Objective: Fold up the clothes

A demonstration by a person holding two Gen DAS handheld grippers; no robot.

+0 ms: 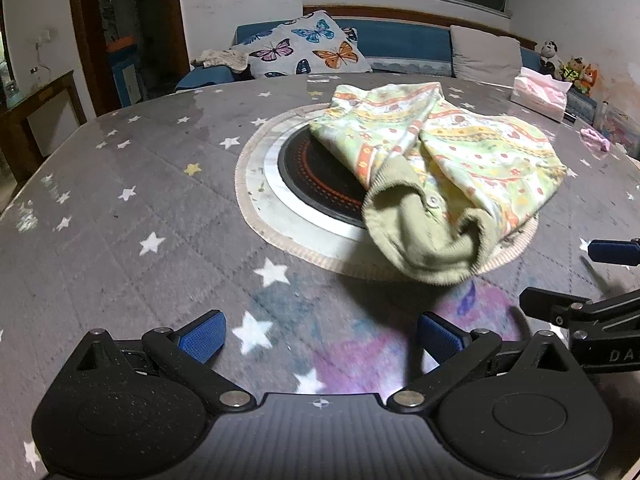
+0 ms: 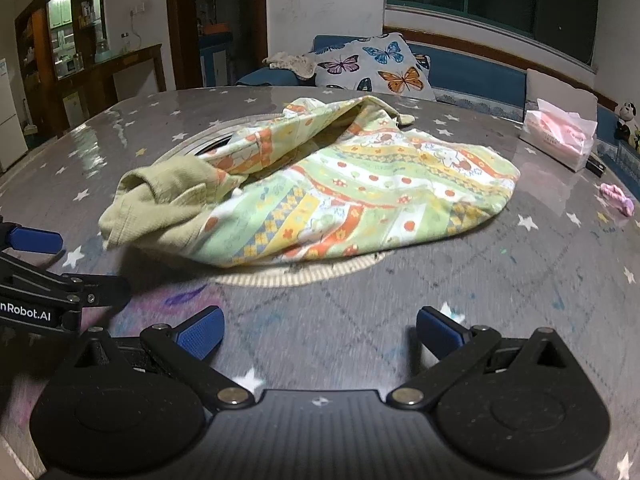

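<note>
A crumpled child's garment of pale green, yellow and orange patterned cotton with a plain olive-green ribbed collar (image 2: 316, 188) lies in a loose heap at the middle of the desk, not yet folded, draped over a round black hotplate (image 1: 316, 184) that is set in a fringed cream circular mat (image 1: 260, 208). The olive collar end points toward me and overhangs the mat's near edge. My left gripper (image 1: 320, 336) hovers just short of that collar, its blue-padded fingers (image 1: 202, 338) spread wide and holding nothing. My right gripper (image 2: 318, 334) hangs beside it on the patterned side of the heap, fingers equally wide apart and empty. Under everything is the grey star-printed desk cover beneath clear glossy film (image 1: 132, 184). Farther back, at the right rim, sit a pink tissue pack (image 2: 560, 140) and a small pink scrunched cloth (image 2: 618, 198); behind them is a blue sofa with a butterfly-print cushion (image 1: 308, 46). My worry is the bunching: I may pinch several layers at once, so the garment lifts as a lump instead of spreading. The two grippers are close together and could knock each other, and the fabric may drag the mat.
</note>
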